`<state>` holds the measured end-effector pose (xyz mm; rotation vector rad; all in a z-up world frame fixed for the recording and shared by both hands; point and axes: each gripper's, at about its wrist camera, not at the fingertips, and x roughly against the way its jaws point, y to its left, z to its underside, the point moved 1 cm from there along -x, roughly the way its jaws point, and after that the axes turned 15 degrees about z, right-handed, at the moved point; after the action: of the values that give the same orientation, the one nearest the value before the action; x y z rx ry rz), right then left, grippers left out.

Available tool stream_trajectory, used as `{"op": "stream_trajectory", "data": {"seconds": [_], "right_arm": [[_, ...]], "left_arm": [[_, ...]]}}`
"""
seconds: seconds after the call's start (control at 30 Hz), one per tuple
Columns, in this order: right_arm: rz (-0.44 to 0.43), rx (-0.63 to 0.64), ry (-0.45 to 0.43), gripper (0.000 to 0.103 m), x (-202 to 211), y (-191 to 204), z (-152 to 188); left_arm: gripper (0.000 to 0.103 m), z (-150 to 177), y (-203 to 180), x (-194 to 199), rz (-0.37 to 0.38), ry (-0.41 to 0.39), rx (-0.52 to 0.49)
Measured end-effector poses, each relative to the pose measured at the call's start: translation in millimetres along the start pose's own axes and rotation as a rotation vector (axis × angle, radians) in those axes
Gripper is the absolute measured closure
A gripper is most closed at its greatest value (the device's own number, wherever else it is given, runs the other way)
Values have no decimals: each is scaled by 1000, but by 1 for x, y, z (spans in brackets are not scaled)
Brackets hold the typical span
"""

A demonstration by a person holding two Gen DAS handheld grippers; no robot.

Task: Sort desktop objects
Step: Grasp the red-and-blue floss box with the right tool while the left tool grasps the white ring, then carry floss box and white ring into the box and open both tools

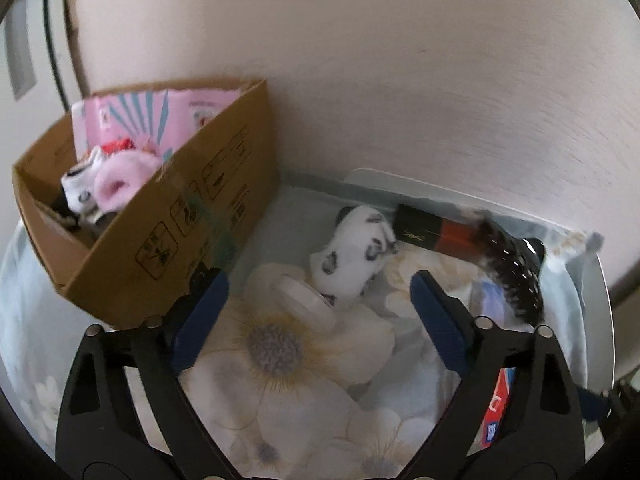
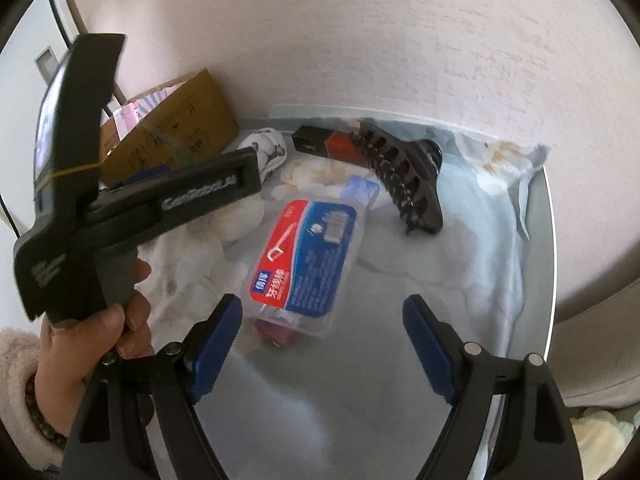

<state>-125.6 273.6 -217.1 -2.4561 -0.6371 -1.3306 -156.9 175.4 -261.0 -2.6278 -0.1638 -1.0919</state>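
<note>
Left tool (image 1: 316, 316) gapes, empty, above a small white jar (image 1: 304, 300) beside the spotted sock (image 1: 352, 256) on the flowered cloth (image 1: 280, 400). Sock: soft, light; pinch mid-bundle. Right tool (image 2: 322, 344) spread, empty.

Round grey table (image 2: 548, 240), floral cloth (image 1: 280, 380) over it; cardboard box (image 1: 168, 240) apparently on cloth.

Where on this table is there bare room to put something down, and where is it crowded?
The clearest patch is the near cloth between the floss pick packet and the table's right rim. Another lies on the big flower print, in front of the small round white jar. The back edge is crowded: cardboard box, spotted sock, black-and-red box, hair claw.
</note>
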Motion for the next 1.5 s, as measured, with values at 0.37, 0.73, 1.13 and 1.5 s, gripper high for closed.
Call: {"op": "stream_trajectory", "data": {"seconds": [0.37,0.73,1.13,1.5], "right_arm": [[-30,-40,-46,23,-5,12,-22],[-37,-116,-30,23,-12,17,-27],[-3,-87,-1,49,-20,20,-29],[29,-120,3,50,-10,13,-30]], "left_arm": [[45,11,29,-8,53,5,207],[49,27,43,2,82,-1,339],[94,39,39,-10,122,54,329],[95,47,5,12,228,103,136]]}}
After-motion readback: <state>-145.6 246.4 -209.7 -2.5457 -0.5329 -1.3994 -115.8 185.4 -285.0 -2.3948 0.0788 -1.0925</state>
